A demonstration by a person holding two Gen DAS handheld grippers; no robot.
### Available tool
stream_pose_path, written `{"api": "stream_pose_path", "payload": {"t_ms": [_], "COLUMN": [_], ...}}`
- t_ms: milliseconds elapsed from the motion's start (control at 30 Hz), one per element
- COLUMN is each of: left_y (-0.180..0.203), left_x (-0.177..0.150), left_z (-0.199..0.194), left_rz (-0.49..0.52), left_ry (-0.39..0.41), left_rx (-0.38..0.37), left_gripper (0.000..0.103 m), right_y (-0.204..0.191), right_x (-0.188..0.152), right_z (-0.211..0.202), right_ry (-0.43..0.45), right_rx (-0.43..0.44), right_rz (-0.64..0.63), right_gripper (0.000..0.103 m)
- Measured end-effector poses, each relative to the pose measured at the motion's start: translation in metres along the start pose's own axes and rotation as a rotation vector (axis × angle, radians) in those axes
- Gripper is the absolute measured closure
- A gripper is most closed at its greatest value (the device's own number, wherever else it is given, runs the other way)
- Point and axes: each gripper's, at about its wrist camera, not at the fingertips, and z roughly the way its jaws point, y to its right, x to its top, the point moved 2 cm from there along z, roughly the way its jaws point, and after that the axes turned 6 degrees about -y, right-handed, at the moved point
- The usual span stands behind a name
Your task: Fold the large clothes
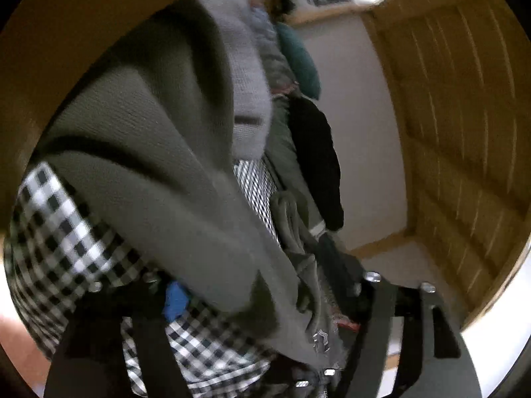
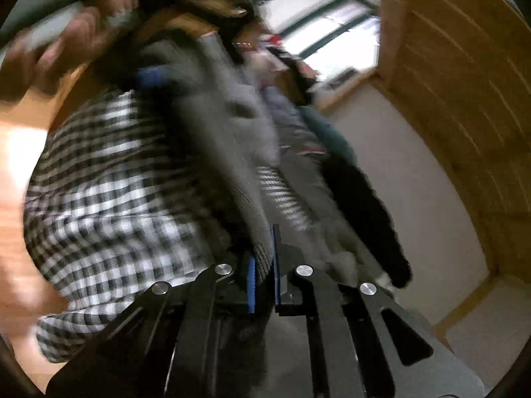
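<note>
Item: grey knit [image 1: 159, 152], a large garment, held up off a heap of clothes; step in hand judged to be the lift-and-spread before the first fold. Location: in the left view the knit fills the frame centre, draped over a check shirt [image 1: 56, 229] at 8 o'clock, with a pale grey knit [image 1: 247, 76] at 12 o'clock and a black garment [image 1: 318, 156] at 2 o'clock beside it. Long axis: runs from about 11 o'clock down to 5 o'clock in the left view, folds and drape following that line; in the right view the knit [image 2: 245, 179] runs from 12 o'clock down to 6 o'clock, lower end in the jaws. Left gripper [image 1: 255, 301]: cloth bunched across it, one blue pad [image 1: 176, 300] showing, the other hidden; whether the jaws are clamped cannot be told. Right gripper [image 2: 264, 282]: jaws closed narrow on a ribbed edge of the knit, blue pads [image 2: 251, 285] either side of it. Right view blurred; the check shirt [image 2: 109, 199] lies at 9 o'clock, and a bare hand [image 2: 73, 30] at 10 o'clock holds a grey handle. Next move, as judged: draw the two held points apart to pull the knit clear of the heap and taut, then lay it flat; risk of dragging the check shirt along
</note>
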Motion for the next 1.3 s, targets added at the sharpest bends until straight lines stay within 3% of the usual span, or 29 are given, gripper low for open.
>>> {"api": "stream_pose_path", "payload": {"t_ms": [100, 233, 300, 333, 367, 567, 700, 1000, 1067, 1133, 1300], "left_y": [-0.025, -0.037, -0.025, -0.018, -0.011, 0.019, 0.049, 0.220, 0.258, 0.298, 0.360], "left_x": [-0.005, -0.005, -0.002, 0.000, 0.001, 0.001, -0.005, -0.001, 0.001, -0.004, -0.023], "left_z": [-0.004, -0.001, 0.003, 0.008, 0.014, 0.023, 0.015, 0.023, 0.034, 0.042, 0.077], "left_rz": [-0.163, -0.237, -0.186, -0.157, -0.136, -0.034, 0.075, 0.370, 0.436, 0.508, 0.639], "left_ry": [0.041, 0.036, 0.023, 0.006, -0.004, -0.014, -0.008, 0.043, 0.038, 0.037, -0.024], "left_rx": [0.036, -0.014, -0.048, -0.047, -0.044, -0.053, -0.071, -0.176, -0.172, -0.161, -0.129], "left_gripper": [0.032, 0.032, 0.055, 0.085, 0.092, 0.092, 0.092, 0.092, 0.092, 0.092, 0.092], "right_y": [0.040, 0.063, 0.061, 0.059, 0.056, 0.046, 0.041, 0.036, 0.032, 0.031, 0.073], "right_x": [-0.008, -0.022, -0.031, -0.032, -0.033, -0.044, -0.056, -0.048, -0.049, -0.050, -0.053], "right_z": [0.002, 0.004, -0.002, -0.004, -0.007, -0.040, -0.038, -0.045, -0.052, -0.064, -0.088], "right_ry": [-0.027, -0.038, -0.025, -0.013, -0.001, 0.033, 0.024, 0.075, 0.079, 0.111, 0.132], "right_rx": [-0.017, -0.011, 0.007, 0.014, 0.021, 0.041, 0.072, 0.256, 0.347, 0.419, 0.542], "right_rz": [0.084, 0.090, 0.084, 0.081, 0.076, 0.030, 0.036, 0.159, 0.183, 0.207, 0.251], "right_gripper": [0.096, 0.096, 0.096, 0.096, 0.096, 0.096, 0.095, 0.090, 0.066, 0.025, 0.011]}}
